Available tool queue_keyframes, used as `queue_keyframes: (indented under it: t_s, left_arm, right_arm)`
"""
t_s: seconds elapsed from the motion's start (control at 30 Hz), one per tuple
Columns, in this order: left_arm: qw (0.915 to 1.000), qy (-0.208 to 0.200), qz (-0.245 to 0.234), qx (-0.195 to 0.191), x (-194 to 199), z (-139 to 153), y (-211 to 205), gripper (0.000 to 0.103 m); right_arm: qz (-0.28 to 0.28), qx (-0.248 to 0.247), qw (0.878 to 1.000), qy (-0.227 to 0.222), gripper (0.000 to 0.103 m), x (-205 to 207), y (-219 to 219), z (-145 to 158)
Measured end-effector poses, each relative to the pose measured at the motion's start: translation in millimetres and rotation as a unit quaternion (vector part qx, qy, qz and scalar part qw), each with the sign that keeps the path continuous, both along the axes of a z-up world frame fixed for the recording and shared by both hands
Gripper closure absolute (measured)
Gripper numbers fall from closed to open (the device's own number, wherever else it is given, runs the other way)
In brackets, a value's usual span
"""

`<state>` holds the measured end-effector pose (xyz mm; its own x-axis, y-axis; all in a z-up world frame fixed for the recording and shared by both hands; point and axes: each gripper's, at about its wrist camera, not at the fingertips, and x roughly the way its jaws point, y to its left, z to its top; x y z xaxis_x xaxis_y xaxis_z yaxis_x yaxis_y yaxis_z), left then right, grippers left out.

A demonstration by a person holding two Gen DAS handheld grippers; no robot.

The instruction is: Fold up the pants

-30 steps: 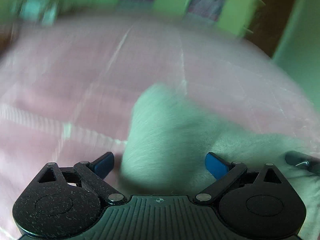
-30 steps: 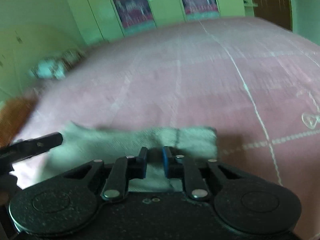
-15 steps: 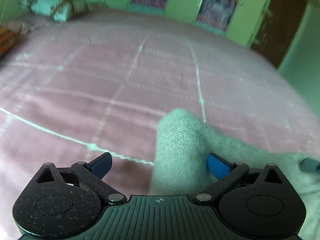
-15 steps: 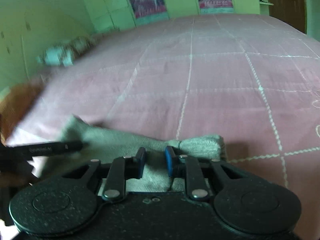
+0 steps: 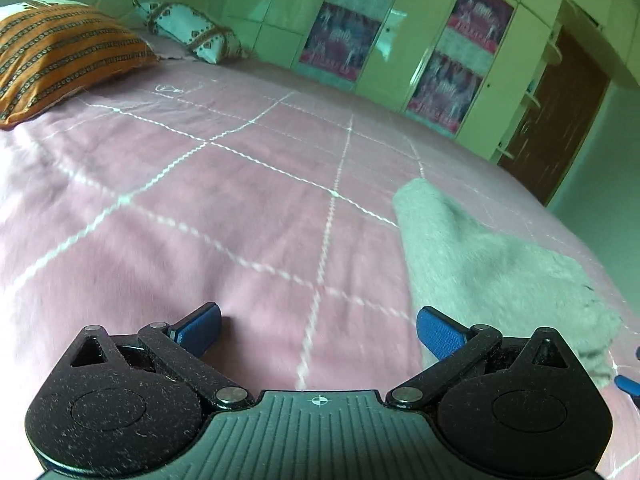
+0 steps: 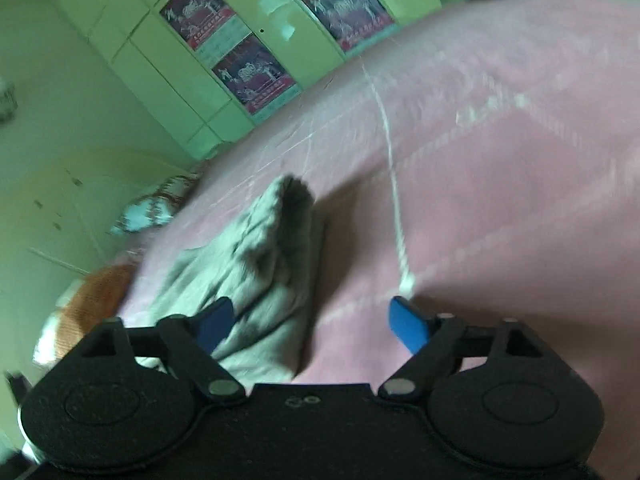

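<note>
The left gripper (image 5: 318, 326) is spread wide and still opening, with only the bedspread (image 5: 240, 208) between its jaws. The right gripper (image 6: 310, 322) is also opening, holding nothing; the grey pants (image 6: 256, 264) lie bunched by its left pad. The pink, white-gridded bedspread covers the bed. Pillows (image 5: 60, 52) lie at the head; a green wardrobe (image 5: 404, 36) stands behind.

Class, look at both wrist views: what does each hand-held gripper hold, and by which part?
Nothing. The left hand-held gripper stands open over the pink bedspread; the right hand-held gripper is opening, clear of the grey fleece pants.
</note>
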<state>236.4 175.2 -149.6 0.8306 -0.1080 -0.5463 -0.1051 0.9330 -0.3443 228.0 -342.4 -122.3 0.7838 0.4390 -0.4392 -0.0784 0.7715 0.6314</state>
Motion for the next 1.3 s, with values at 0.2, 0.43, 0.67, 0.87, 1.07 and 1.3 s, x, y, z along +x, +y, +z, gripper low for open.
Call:
queue_keyframes:
  t_s: [0.2, 0.43, 0.67, 0.87, 1.07, 1.3]
  left_arm:
    - [0.9964, 0.014, -0.054, -0.065, 41, 21, -16, 0.000]
    - [0.9693, 0.091, -0.135, -0.184, 115, 2, -20, 0.001]
    - [0.9597, 0.124, -0.176, -0.180, 148, -2, -28, 0.039]
    - [0.9368, 0.134, -0.198, -0.255, 172, -14, -28, 0.031]
    - [0.9461, 0.134, -0.185, -0.230, 181, -14, -47, 0.057]
    - [0.9300, 0.048, -0.186, -0.313, 157, 0, -31, 0.078]
  right_arm:
    - [0.035, 0.042, 0.998, 0.025, 0.012, 14, 17, 23]
    - [0.000, 0.163, 0.981, 0.108, 0.006, 70, 4, 3]
    - [0.043, 0.161, 0.978, 0.129, 0.007, 99, 15, -8]
    - [0.080, 0.151, 0.975, 0.140, 0.007, 121, 28, -6]
    - [0.100, 0.085, 0.978, 0.162, 0.006, 143, 54, 2]
    - [0.168, 0.001, 0.980, 0.102, 0.066, 130, 74, 45]
